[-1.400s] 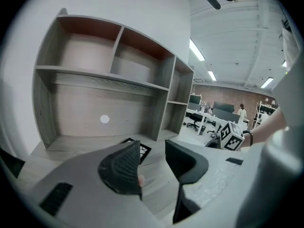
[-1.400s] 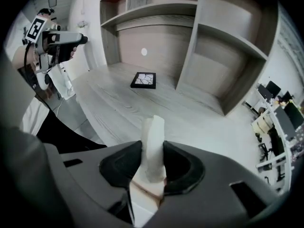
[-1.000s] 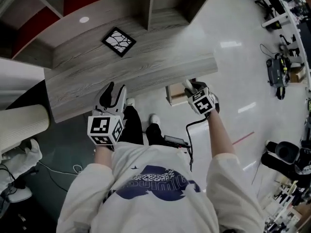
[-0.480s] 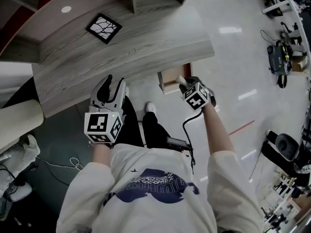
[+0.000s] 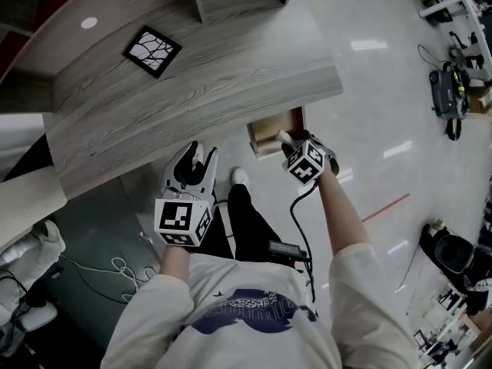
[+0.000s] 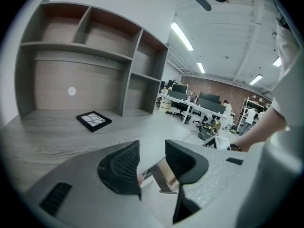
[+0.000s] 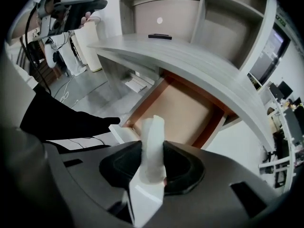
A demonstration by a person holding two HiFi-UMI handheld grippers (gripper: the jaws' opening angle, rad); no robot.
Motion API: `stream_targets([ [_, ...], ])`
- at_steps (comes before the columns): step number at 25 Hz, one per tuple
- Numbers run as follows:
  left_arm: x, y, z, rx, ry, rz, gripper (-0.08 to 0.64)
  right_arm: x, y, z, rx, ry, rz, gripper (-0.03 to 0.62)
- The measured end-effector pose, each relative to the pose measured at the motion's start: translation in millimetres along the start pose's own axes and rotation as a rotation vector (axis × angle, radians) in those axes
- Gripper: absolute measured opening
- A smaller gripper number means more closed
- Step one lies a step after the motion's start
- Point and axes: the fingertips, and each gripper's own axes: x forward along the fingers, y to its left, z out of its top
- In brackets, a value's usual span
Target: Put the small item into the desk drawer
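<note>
**Drawer (image 5: 275, 131) open, small item held over it**

Under the front edge of the grey wood-grain counter (image 5: 192, 98), the drawer is pulled out toward the person (image 5: 254, 321), and its bare brown bottom shows.

The right gripper (image 5: 288, 141) points steeply down at the drawer's near end. Its jaws are closed on the small item (image 7: 153, 132), a pale white flat piece that stands upright between the dark pads and pokes out past their tips. In the right gripper view the item's top edge lines up with the drawer's near left corner. It is above the drawer, not inside it, and whether it touches the front rim cannot be told. A black cable (image 5: 298, 206) trails from this gripper back toward the person's body.

The left gripper (image 5: 197, 156) hangs to the left of the drawer, just off the counter's front edge and over the floor (image 5: 369, 91). Its jaws stand apart with nothing between them, and through the gap only the drawer's side and the counter can be seen.

Farther back on the counter lies a black-framed tile (image 5: 151, 51) with a white cracked pattern. It is well apart from both grippers and sits in front of the shelves (image 6: 80, 37).
</note>
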Motion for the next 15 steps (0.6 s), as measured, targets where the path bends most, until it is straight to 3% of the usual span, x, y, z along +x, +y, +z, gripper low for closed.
stream_targets([
  [15,18,-2,-50,-0.03,0.064,0.015,0.153,70,-2,9,-0.283,0.059,0.063,0.129],
])
